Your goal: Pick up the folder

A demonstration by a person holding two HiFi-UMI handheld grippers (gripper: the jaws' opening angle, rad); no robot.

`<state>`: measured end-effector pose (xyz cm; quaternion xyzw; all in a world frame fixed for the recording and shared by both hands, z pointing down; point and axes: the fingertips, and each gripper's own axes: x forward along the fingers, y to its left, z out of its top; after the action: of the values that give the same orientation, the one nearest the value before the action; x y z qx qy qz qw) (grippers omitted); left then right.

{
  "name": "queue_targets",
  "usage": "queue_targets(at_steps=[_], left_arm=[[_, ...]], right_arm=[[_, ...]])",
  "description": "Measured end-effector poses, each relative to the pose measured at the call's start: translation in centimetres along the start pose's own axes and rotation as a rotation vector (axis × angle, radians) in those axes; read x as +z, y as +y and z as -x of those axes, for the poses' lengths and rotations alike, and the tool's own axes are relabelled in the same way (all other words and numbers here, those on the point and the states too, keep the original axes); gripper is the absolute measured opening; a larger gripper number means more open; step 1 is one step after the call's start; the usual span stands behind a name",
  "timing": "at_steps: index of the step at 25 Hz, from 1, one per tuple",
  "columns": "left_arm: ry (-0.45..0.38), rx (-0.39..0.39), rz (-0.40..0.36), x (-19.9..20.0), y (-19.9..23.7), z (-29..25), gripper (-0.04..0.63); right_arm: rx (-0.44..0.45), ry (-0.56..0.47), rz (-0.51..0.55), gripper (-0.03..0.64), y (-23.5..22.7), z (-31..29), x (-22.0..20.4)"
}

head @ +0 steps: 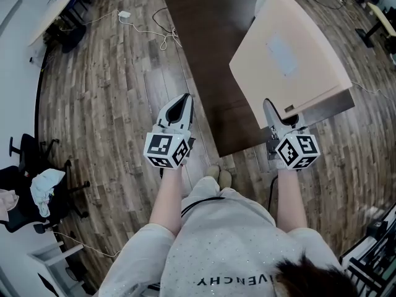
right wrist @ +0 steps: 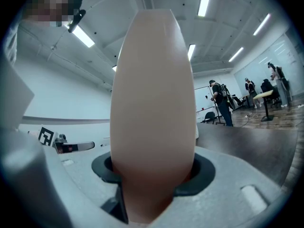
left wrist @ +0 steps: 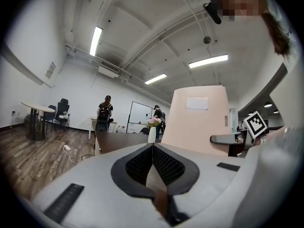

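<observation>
Left forearm and right forearm bare, reaching up from lower centre, left gripper left of centre, level, jaws shut together, empty, right gripper right of centre, jaws clamped on the folder edge

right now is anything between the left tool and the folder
Nothing visible. The folder is already clamped in the right tool over the dark table. Only open air lies between it and the left tool, which is shut and empty beside the table's edge.
</observation>
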<state>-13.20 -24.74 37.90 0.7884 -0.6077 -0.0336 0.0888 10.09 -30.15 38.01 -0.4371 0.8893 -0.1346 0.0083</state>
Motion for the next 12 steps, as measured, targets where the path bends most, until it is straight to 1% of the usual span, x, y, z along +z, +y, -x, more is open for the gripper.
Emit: queue_targets(at_steps=[12], left_arm=[[0.006,-0.029,0.006,0.4,0.7,-1.4,0.000]], right_arm=[[-0.017,0.007,0.026,0.261,0.2,-0.9,0.4]])
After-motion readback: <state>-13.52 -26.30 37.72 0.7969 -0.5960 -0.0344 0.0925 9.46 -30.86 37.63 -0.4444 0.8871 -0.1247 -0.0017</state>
